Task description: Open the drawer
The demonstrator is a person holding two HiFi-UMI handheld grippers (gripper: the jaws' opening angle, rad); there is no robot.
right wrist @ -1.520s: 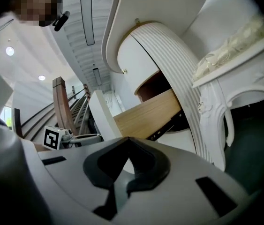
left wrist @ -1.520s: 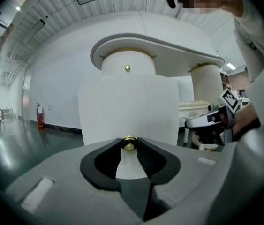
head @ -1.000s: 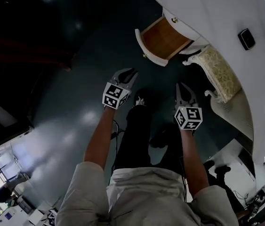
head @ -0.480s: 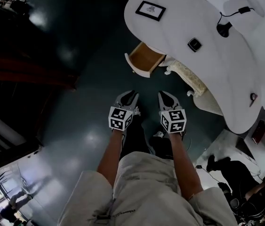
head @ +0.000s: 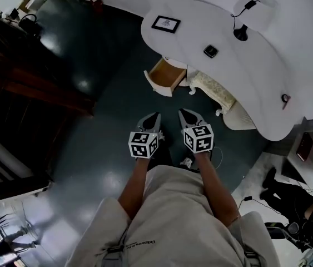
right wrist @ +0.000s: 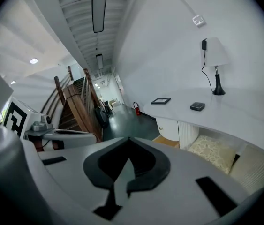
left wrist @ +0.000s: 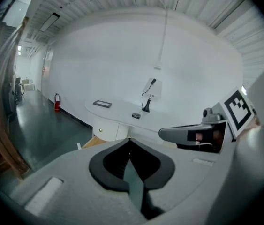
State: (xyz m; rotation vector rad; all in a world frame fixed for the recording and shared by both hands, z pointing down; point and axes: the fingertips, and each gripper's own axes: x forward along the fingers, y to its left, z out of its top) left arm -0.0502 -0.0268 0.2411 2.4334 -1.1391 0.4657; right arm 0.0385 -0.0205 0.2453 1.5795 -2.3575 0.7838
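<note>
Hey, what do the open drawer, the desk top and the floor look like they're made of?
Drawer: probably wood, bare tan inside, white painted front. Desk top: smooth white surface, painted wood or laminate, hard to tell. Floor: hard, dark and glossy, mirroring lights; possibly polished concrete or resin.

You're standing in a big open hall dressed up like a room at home, more showroom than house. The curved white desk [head: 245, 71] carries a lamp [head: 241, 33] and a picture frame [head: 165, 24], with a cushioned stool [head: 212, 90] under it. Left of the desk stand a fire extinguisher [left wrist: 56, 102] and a wooden staircase [right wrist: 75, 104]. A glossy dark floor [head: 89, 127] spreads in front.
</note>
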